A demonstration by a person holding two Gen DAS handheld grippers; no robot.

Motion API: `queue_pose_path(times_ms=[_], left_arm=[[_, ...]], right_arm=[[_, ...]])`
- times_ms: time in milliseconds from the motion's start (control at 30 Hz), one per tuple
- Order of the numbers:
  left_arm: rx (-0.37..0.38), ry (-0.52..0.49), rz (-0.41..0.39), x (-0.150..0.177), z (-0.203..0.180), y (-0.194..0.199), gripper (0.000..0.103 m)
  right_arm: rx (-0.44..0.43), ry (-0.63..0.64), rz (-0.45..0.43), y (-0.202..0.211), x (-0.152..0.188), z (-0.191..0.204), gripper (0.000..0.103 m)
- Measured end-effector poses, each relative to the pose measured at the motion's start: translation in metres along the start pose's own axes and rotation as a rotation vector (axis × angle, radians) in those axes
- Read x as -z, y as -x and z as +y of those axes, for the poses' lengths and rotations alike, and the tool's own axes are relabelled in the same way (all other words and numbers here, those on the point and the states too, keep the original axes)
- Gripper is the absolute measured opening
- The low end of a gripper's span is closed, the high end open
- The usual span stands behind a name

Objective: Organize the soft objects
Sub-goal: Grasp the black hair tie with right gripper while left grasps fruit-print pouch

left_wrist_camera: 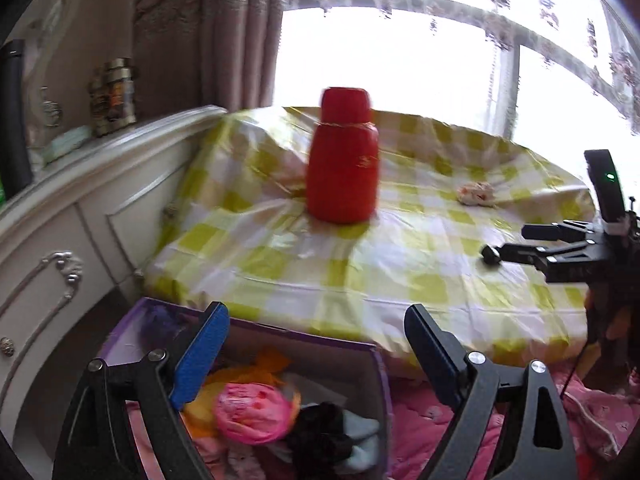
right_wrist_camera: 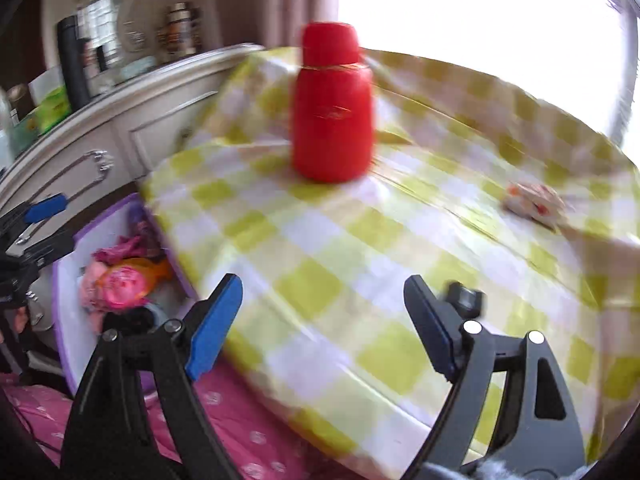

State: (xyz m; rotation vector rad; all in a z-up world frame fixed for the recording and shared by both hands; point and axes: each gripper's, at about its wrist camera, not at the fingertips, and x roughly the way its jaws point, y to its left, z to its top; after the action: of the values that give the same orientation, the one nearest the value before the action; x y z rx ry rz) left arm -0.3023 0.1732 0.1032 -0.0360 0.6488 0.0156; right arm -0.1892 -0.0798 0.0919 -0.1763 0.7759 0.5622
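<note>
A purple-rimmed box (left_wrist_camera: pixel 300 330) stands on the pink bedding beside the table. It holds soft things: a pink ball-like bundle (left_wrist_camera: pixel 252 414), orange cloth and a dark cloth (left_wrist_camera: pixel 320 428). My left gripper (left_wrist_camera: pixel 316 340) hangs open above the box's far corner with nothing between its blue pads. In the right wrist view the same box (right_wrist_camera: pixel 66 280) lies at the lower left, with the left gripper (right_wrist_camera: pixel 56 224) over it. My right gripper (right_wrist_camera: pixel 324 308) stands open and empty over the table's near edge. A small crumpled pale bundle (left_wrist_camera: pixel 476 192) (right_wrist_camera: pixel 532 200) lies on the table at the right.
A red flask (left_wrist_camera: pixel 344 160) (right_wrist_camera: pixel 332 108) stands upright on the table with the yellow-and-white checked cloth (left_wrist_camera: pixel 400 264). A white carved cabinet (left_wrist_camera: pixel 60 240) with jars and a dark cylinder on top runs along the left. Pink bedding (right_wrist_camera: pixel 240 420) lies below the table edge.
</note>
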Motion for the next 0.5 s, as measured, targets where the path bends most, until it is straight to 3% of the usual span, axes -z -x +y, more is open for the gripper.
queue_pose_path(times_ms=[100,167,333,500], left_arm=[[0.147,-0.053,0.100,0.003,-0.031,-0.025,0.090],[0.196,-0.090,0.152,0.003,-0.047,-0.043,0.090],[0.187,-0.180,0.210,-0.007,-0.078,-0.080,0.090],[0.198,-0.220,0.266,-0.025,-0.099,-0.122,0.090]], right_arm=[[0.062,-0.138,0.043,-0.010,0.019,-0.065,0.085],[0.062,-0.109,0.055,-0.022,0.024,-0.089,0.085],[0.010,0.112,0.136,-0.066,0.018,-0.119,0.085],[-0.135,0.224,0.183,-0.107,0.013,-0.125,0.085]])
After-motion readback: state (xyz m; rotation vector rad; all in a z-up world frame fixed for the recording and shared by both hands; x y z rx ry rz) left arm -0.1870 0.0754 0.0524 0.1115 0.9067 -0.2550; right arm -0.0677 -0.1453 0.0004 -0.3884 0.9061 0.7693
